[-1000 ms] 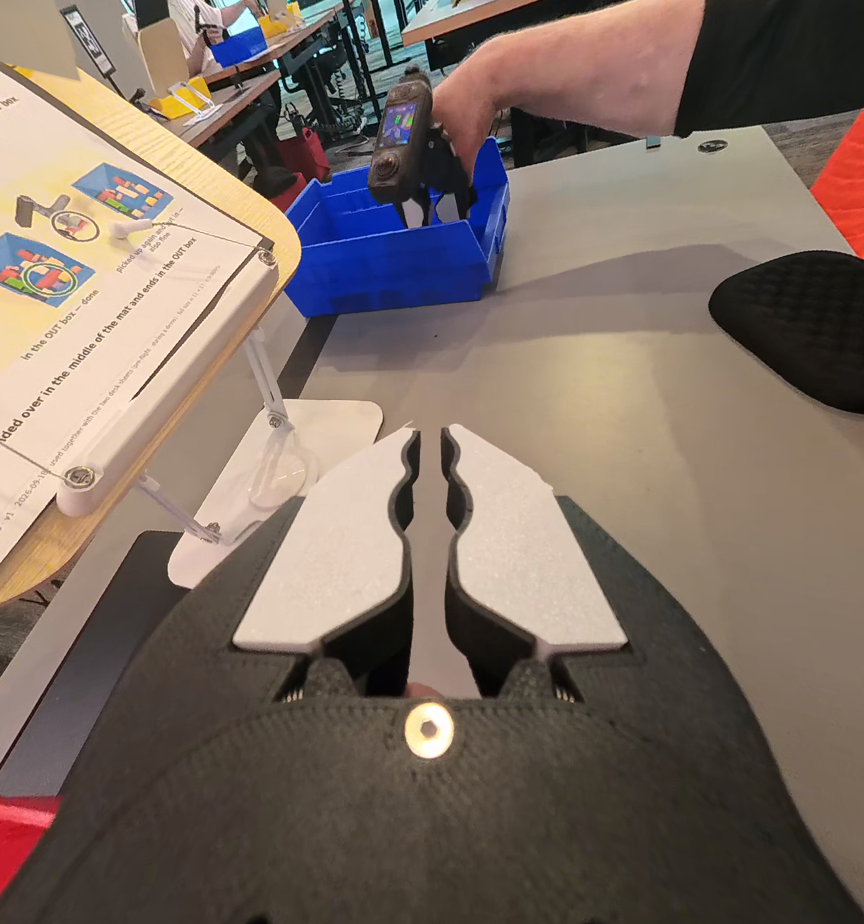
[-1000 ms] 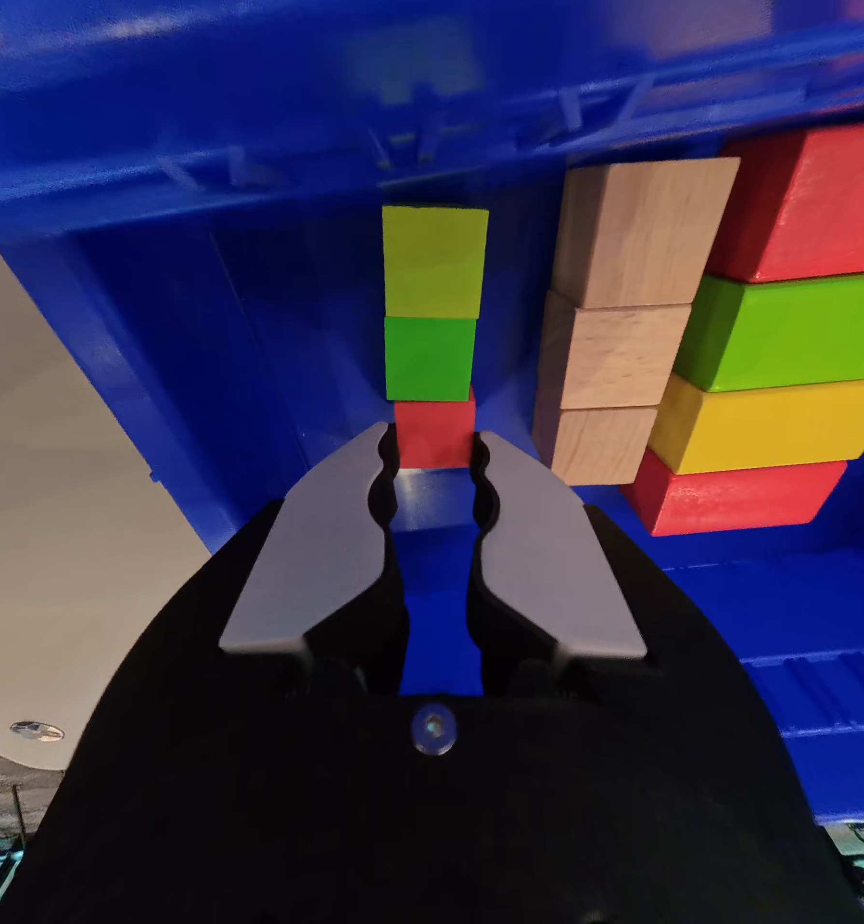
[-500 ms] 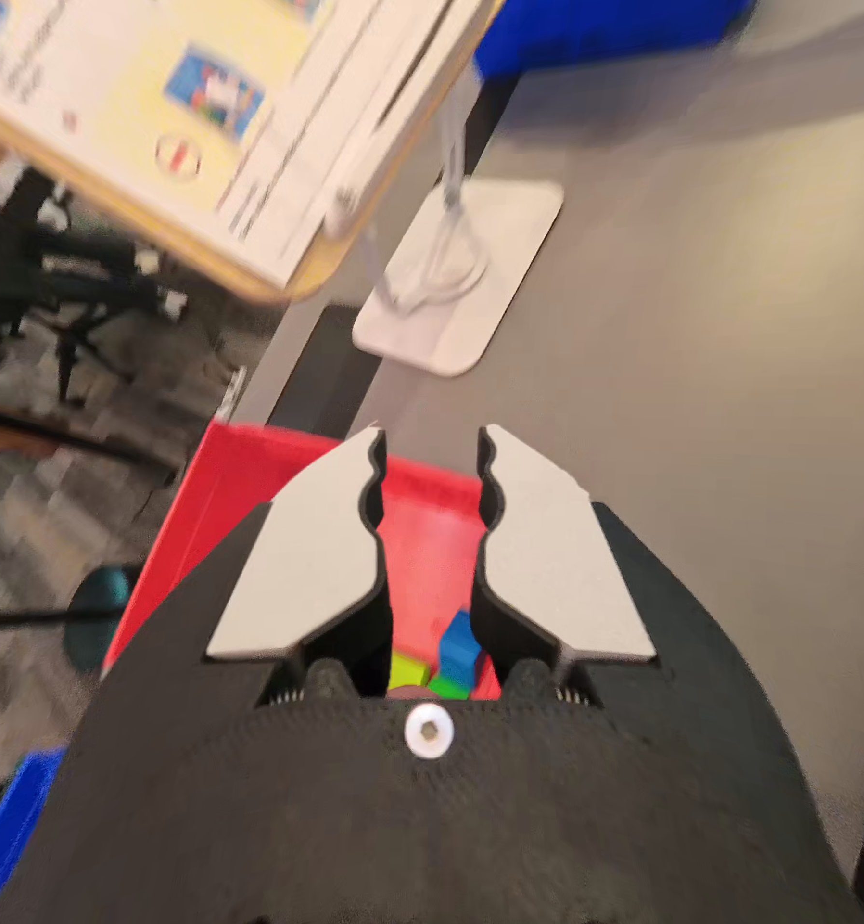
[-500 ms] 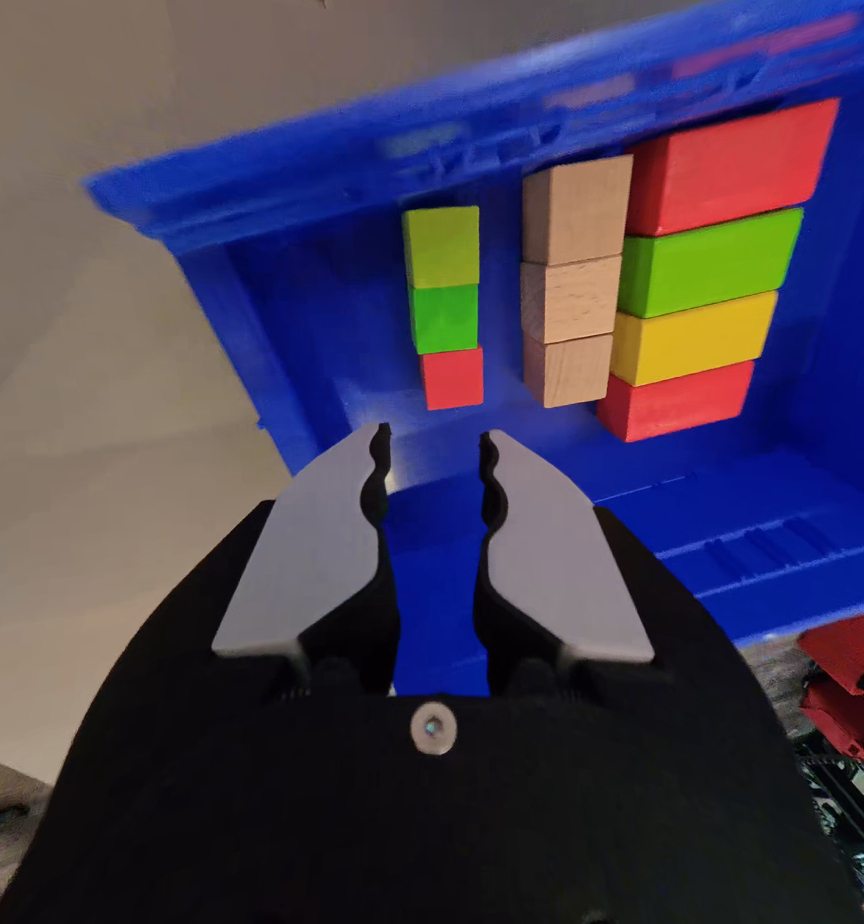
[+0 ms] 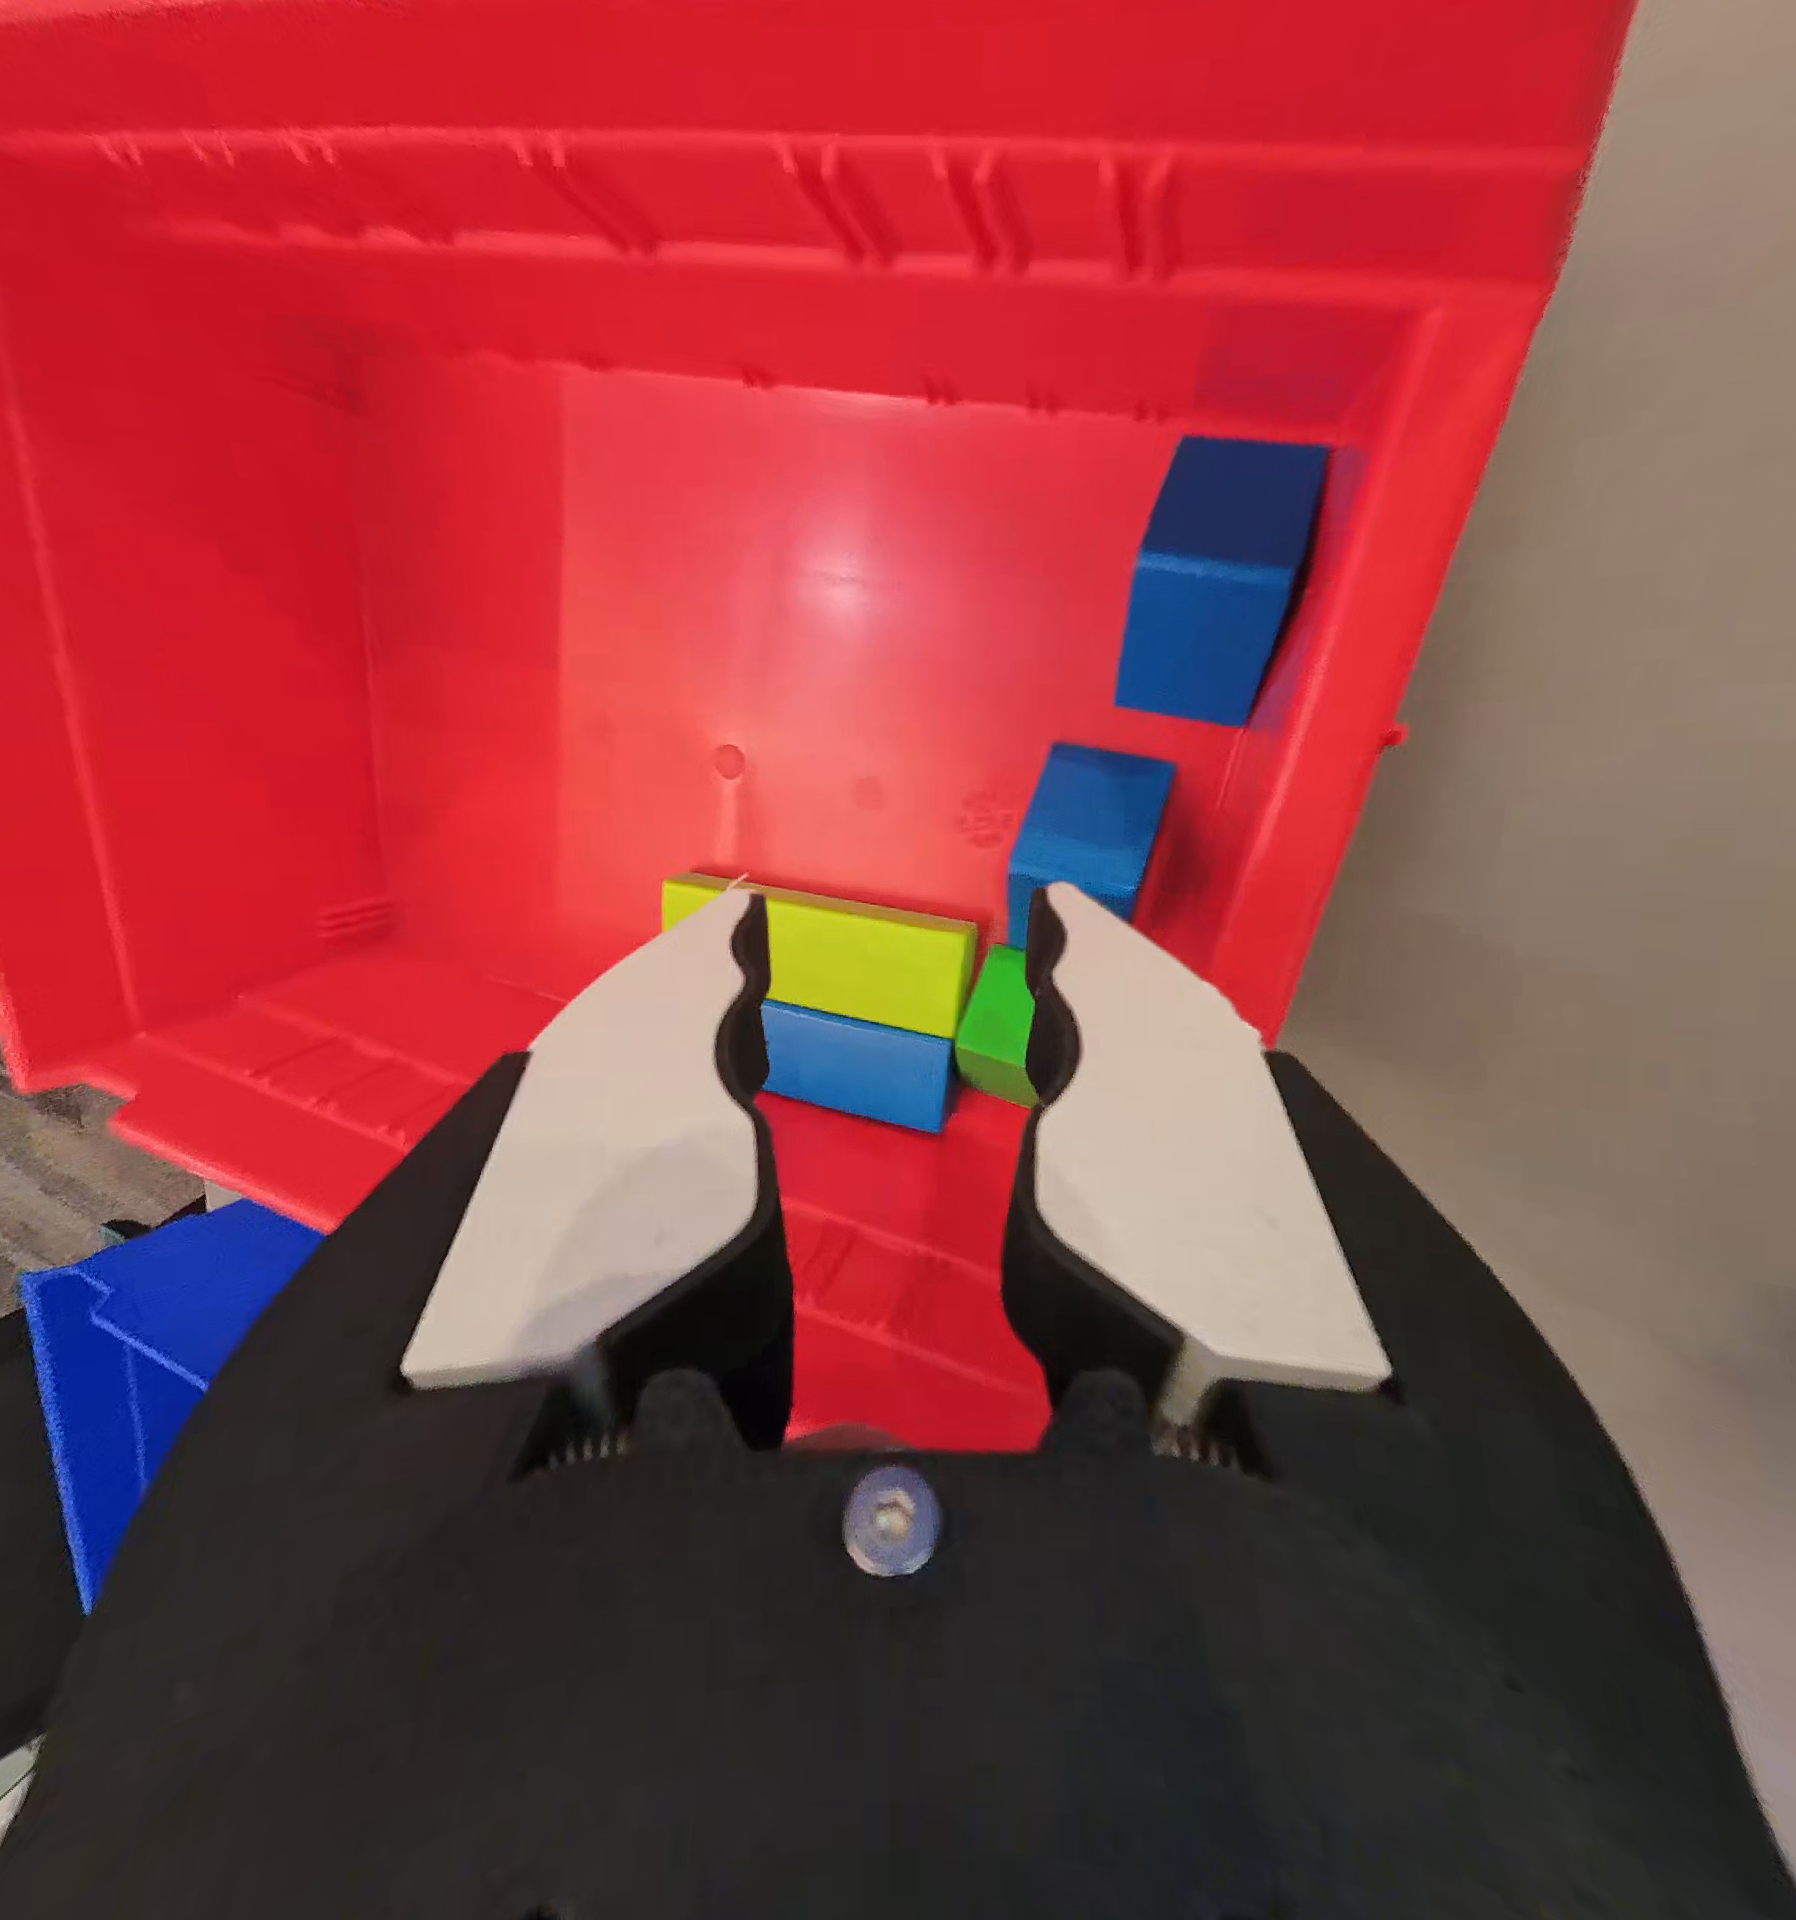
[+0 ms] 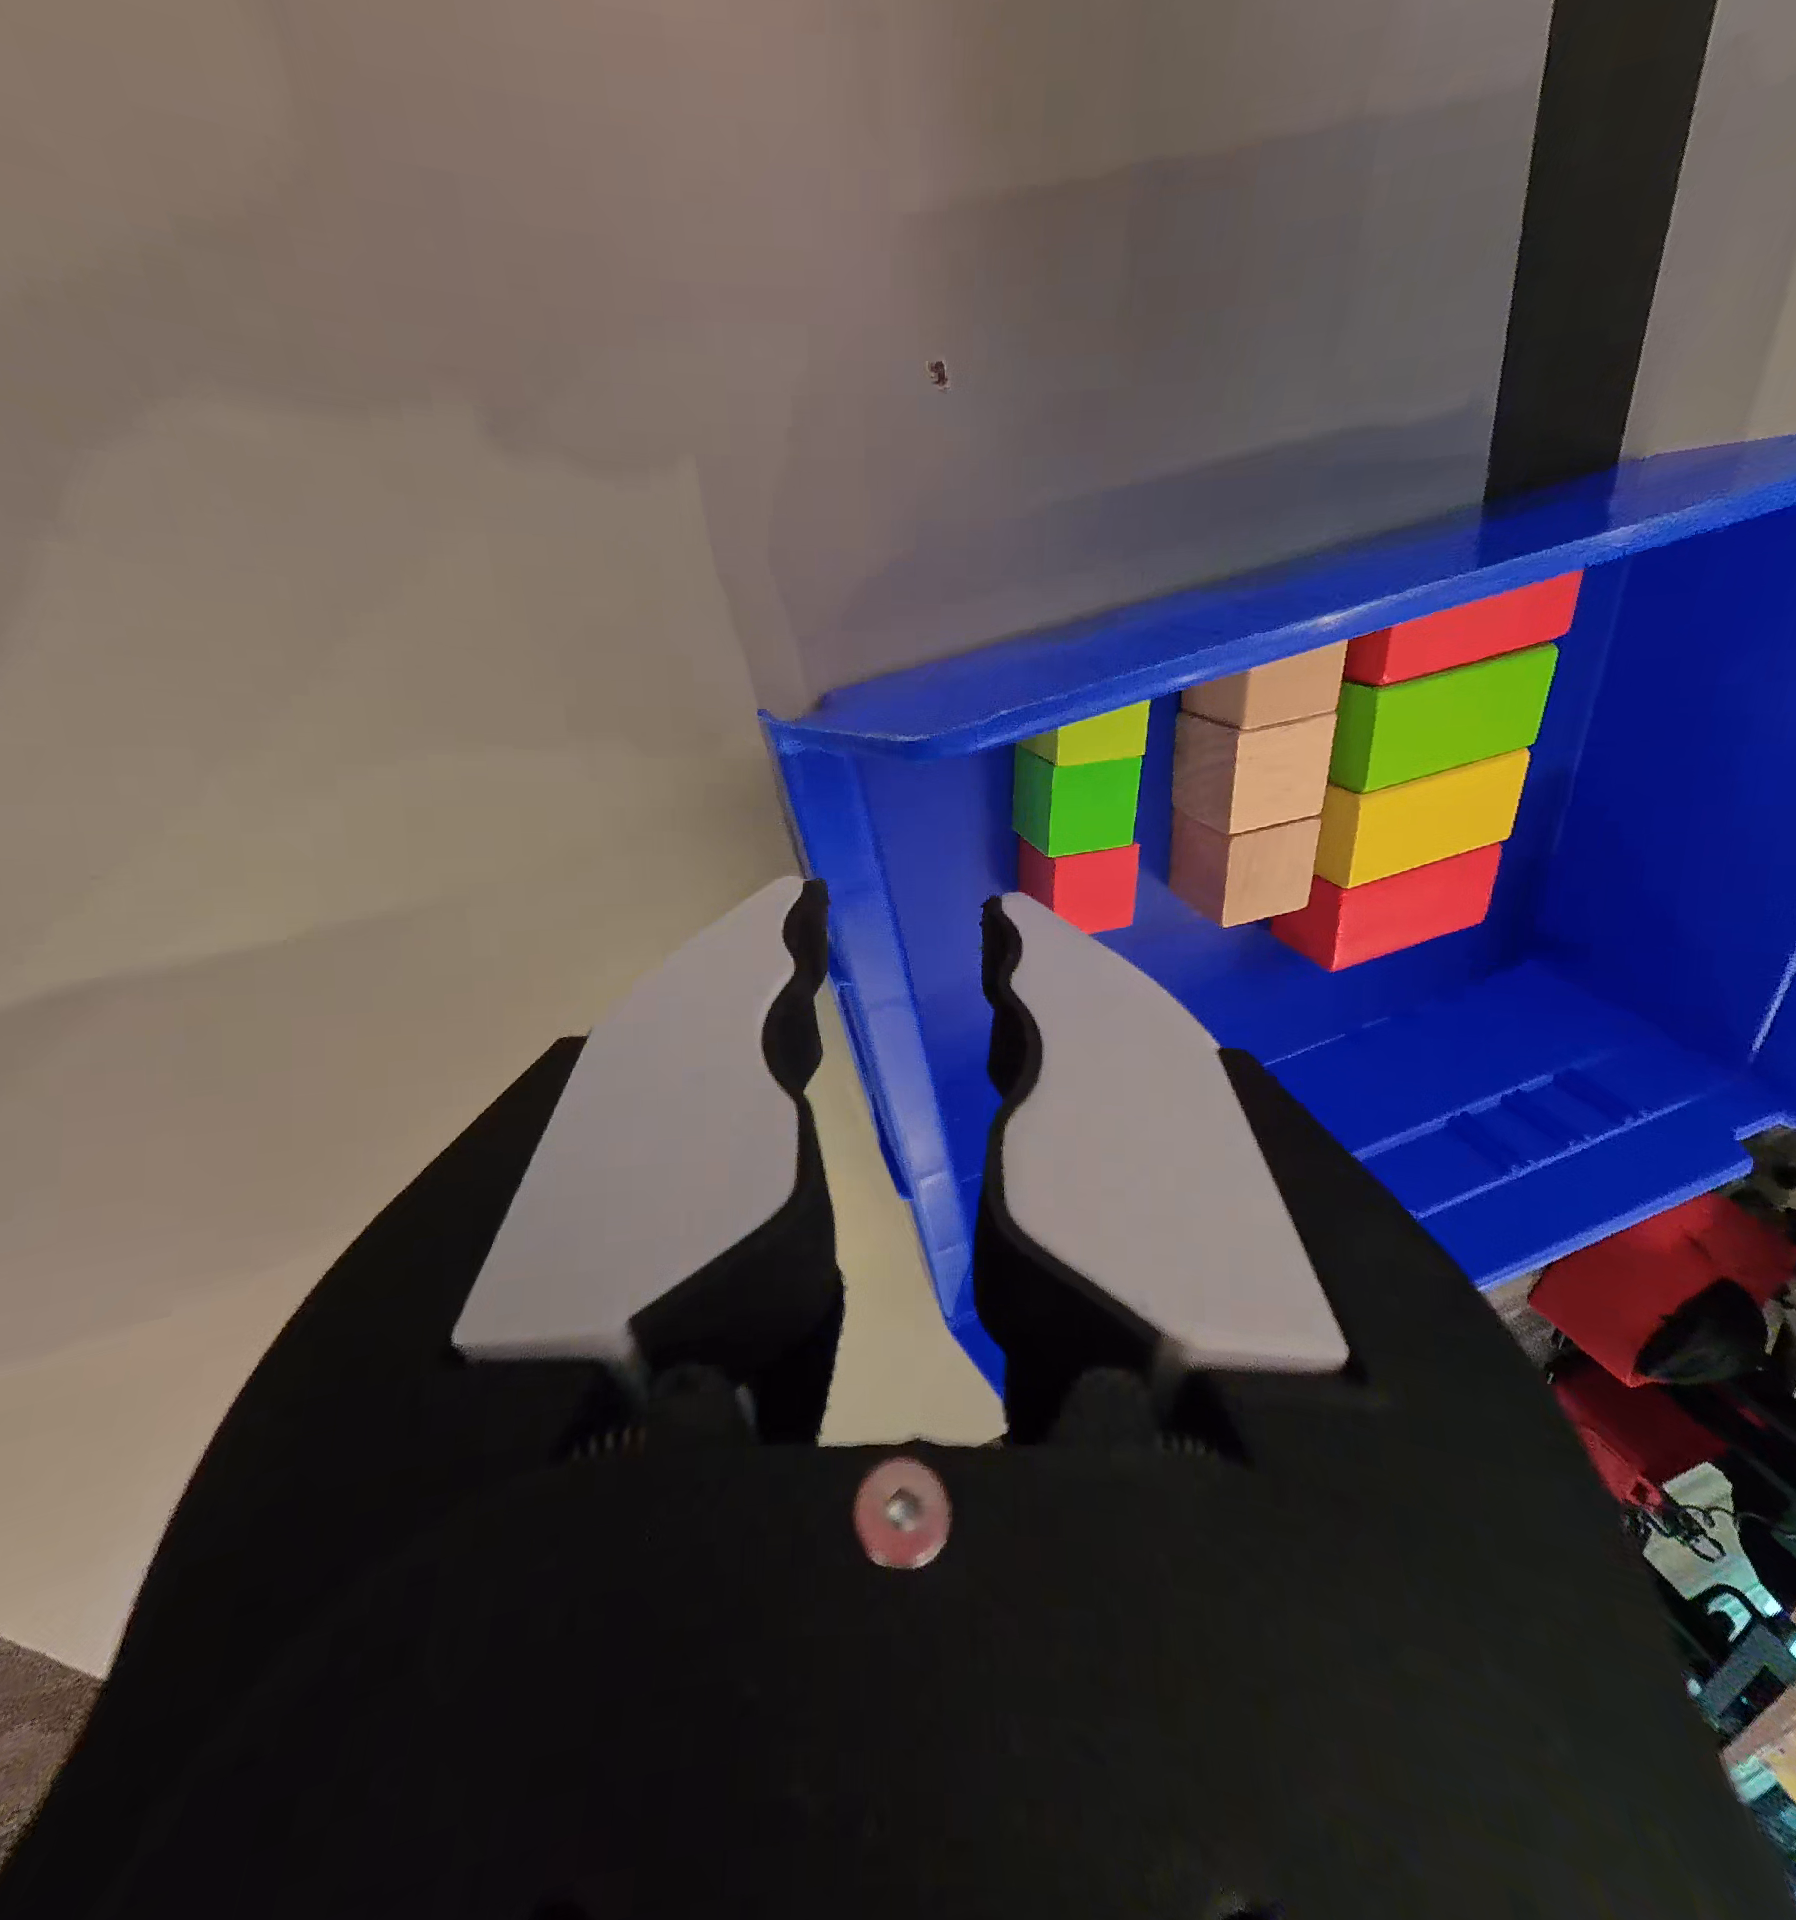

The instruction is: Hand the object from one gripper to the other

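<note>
- The left gripper (image 5: 892,920) is pointing forward and down, its two pale fingers (image 5: 613,1132) standing well apart with nothing pressed between them.
- The right gripper (image 6: 899,912) is also pointing down, its fingers (image 6: 1133,1132) standing apart, narrower than the left's, clamping nothing.

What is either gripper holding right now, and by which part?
Nothing. The left gripper is open above the blocks in the red bin; the right gripper is open over the blue bin's wall.
</note>
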Demonstrator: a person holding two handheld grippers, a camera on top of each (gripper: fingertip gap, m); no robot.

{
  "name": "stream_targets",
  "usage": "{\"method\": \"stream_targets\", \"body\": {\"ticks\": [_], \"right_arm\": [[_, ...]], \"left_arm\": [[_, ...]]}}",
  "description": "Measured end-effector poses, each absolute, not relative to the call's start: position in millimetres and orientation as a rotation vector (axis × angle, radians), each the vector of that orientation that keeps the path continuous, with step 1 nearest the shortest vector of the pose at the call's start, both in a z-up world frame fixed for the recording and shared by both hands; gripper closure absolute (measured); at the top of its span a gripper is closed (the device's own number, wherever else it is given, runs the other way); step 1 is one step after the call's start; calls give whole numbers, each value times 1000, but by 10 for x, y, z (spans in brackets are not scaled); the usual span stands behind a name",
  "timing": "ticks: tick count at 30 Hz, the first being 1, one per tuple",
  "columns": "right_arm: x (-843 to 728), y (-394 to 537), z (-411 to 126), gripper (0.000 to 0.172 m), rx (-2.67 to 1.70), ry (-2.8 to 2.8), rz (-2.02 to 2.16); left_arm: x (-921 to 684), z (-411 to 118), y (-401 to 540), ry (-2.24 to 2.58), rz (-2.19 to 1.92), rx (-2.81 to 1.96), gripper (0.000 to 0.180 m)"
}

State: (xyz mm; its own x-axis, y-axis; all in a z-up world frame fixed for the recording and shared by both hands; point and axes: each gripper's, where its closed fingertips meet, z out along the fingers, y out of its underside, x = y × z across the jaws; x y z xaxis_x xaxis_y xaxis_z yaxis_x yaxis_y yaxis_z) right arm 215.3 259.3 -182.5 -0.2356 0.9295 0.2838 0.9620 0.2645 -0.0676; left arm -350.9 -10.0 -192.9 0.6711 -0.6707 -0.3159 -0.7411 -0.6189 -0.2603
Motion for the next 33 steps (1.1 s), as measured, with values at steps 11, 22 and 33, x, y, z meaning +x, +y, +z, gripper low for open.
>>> {"method": "stream_targets", "body": {"ticks": [11, 22, 33], "right_arm": [[2103, 2483, -1602, 147, -1827, -2148, -260], [1756, 2335, -1450, 147, -1765, -2171, -318], [1528, 2148, -1551, 146, -1643, -2204, -224]], "left_arm": [[-3027, -1966, 35, 1297, 57, -2393, 131], [-3403, -2091, 246, 1233, 108, -2506, 127], [-4137, -2474, 81, 1440, 342, -2845, 79]]}}
